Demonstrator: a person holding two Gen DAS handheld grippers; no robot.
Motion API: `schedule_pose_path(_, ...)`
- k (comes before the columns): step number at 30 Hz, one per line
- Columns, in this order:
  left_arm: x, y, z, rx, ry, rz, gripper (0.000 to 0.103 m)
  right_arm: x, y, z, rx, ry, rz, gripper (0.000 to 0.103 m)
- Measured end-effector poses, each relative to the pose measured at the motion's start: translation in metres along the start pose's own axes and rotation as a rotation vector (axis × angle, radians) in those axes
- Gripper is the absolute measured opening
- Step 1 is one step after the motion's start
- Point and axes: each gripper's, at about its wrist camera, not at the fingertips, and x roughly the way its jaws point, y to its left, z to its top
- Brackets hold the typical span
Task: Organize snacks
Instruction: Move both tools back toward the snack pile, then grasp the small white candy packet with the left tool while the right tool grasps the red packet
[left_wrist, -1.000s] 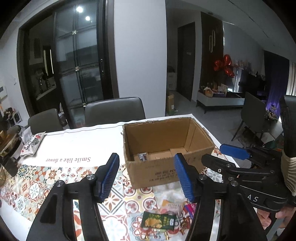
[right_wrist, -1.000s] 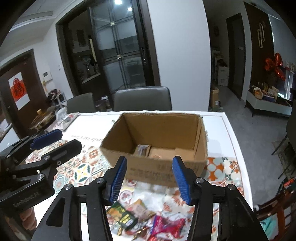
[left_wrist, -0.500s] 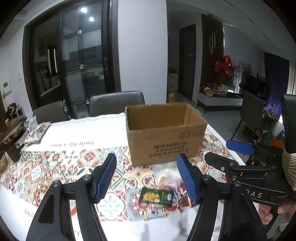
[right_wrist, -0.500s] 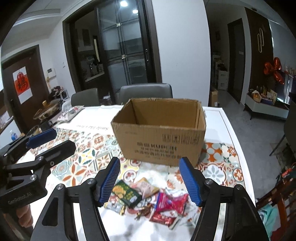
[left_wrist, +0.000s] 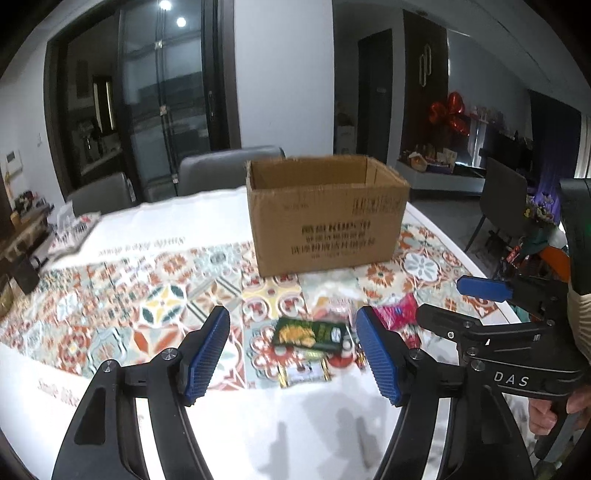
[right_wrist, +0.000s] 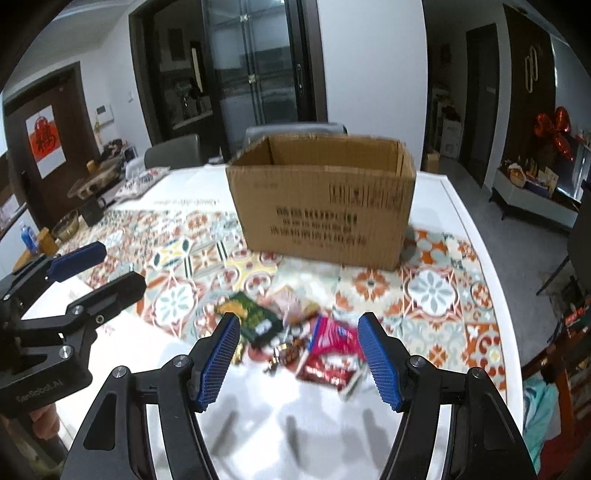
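Observation:
An open cardboard box (left_wrist: 327, 218) stands on the patterned tablecloth; it also shows in the right wrist view (right_wrist: 323, 199). A small pile of snack packets lies in front of it: a green packet (left_wrist: 310, 334) (right_wrist: 256, 319), a red packet (right_wrist: 332, 350) (left_wrist: 397, 314), and small wrapped sweets (right_wrist: 288, 350). My left gripper (left_wrist: 291, 356) is open and empty, low over the table just short of the green packet. My right gripper (right_wrist: 297, 356) is open and empty, just short of the red packet.
Grey chairs (left_wrist: 229, 170) stand behind the table. A snack bag (left_wrist: 72, 230) lies at the far left of the table. A bowl and dark cup (right_wrist: 79, 219) sit near the left edge. The table's right edge (right_wrist: 491, 295) drops to the floor.
Both grippers have pulled back from over the box and dropped lower toward the snack pile in front of it. Both stayed open.

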Motion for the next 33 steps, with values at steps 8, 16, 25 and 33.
schedule_pose_path(8, 0.033, 0.000, -0.026, -0.036, 0.133, -0.043, 0.070, 0.025, -0.007, -0.022, 0.021, 0.101, -0.004, 0.067)
schedule_pose_path(16, 0.071, 0.005, -0.042, -0.074, 0.234, -0.047, 0.070, 0.050, -0.016, -0.034, 0.085, 0.159, -0.015, 0.067)
schedule_pose_path(25, 0.101, 0.003, -0.050, -0.069, 0.299, -0.046, 0.070, 0.079, -0.028, -0.047, 0.190, 0.216, -0.025, 0.067)
schedule_pose_path(33, 0.121, 0.002, -0.053, -0.077, 0.326, -0.015, 0.070, 0.093, -0.031, -0.049, 0.241, 0.237, -0.040, 0.067)
